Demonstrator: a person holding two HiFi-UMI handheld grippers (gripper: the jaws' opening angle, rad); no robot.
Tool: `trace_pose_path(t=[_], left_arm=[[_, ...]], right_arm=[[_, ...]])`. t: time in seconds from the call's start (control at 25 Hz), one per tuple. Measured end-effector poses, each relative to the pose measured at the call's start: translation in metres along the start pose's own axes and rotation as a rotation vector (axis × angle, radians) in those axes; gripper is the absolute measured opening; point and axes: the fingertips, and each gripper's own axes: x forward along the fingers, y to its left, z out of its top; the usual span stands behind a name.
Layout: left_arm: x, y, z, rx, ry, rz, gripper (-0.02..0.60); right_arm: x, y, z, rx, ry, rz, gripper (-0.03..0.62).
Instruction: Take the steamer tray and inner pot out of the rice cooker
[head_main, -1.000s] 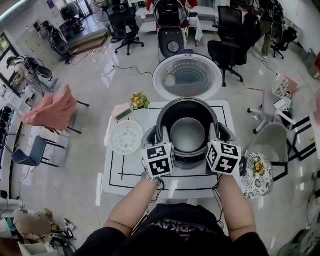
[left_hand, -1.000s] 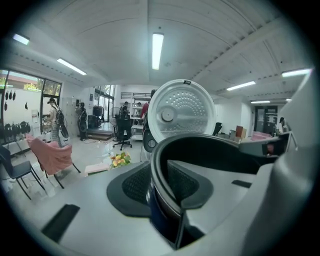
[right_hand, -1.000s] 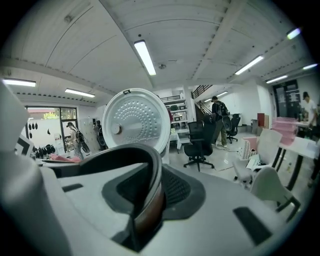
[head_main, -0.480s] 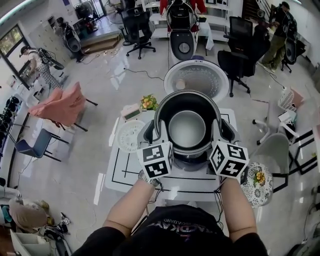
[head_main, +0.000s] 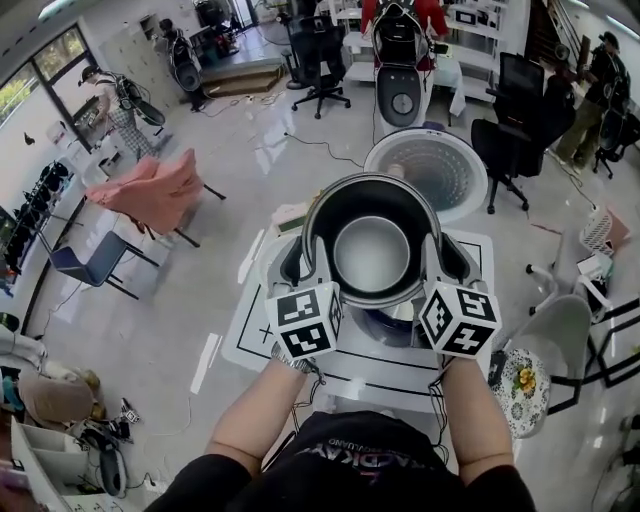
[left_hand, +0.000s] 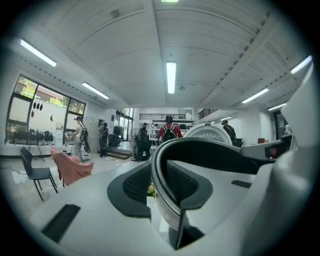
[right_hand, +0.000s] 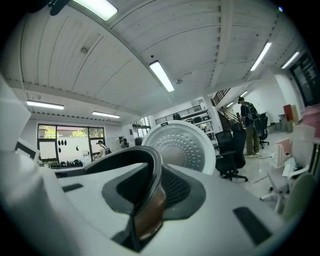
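Observation:
The dark inner pot (head_main: 372, 252) with its pale metal bottom hangs in the air between my two grippers, above the rice cooker's body (head_main: 388, 326). My left gripper (head_main: 316, 254) is shut on the pot's left rim (left_hand: 162, 172). My right gripper (head_main: 431, 254) is shut on the right rim (right_hand: 152, 165). Each gripper view shows the rim running between the jaws: left gripper (left_hand: 170, 212), right gripper (right_hand: 142, 215). The cooker's round lid (head_main: 428, 170) stands open behind the pot. No steamer tray shows now; the pot and left gripper cover the table's left side.
The cooker stands on a white table (head_main: 372, 388) with black lines. A floral stool (head_main: 520, 386) is at the right, a chair with pink cloth (head_main: 152, 190) at the left. Office chairs (head_main: 512, 130) and people stand farther back. Small yellow flowers (left_hand: 150, 190) sit past the pot.
Both grippers have risen together with the inner pot, which now looks larger and sits above the cooker. The white steamer tray at the table's left has gone out of sight behind it.

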Motion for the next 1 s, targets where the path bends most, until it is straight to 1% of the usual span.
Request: trace_pose_path(t=[0.16,0.36,0.52,0.64,0.8,1.0], left_arm=[[-0.024,0.021,0.008,-0.003,-0.028,0.082,0.097],[-0.065,0.052,0.009,-0.006,-0.043,0.21,0.097],[-0.105,0.088,-0.003,-0.02,-0.019,0.327,0.097],[-0.132,0.114,-0.018,-0.038,0.009,0.398,0.097],[-0.159,0.143,-0.046,-0.068,0.051,0.462,0.097],[-0.181,0.173,-0.087,-0.116,0.107,0.483,0.098]], right_arm=[[0.002,0.025,0.001,-0.003,0.002,0.091,0.086],[0.0,0.065,-0.004,-0.004,0.02,0.228,0.086],[-0.002,0.108,-0.024,0.002,0.068,0.341,0.086],[-0.006,0.139,-0.044,0.005,0.112,0.411,0.086],[-0.009,0.172,-0.075,0.001,0.164,0.47,0.086],[-0.014,0.199,-0.12,0.004,0.237,0.486,0.086]])
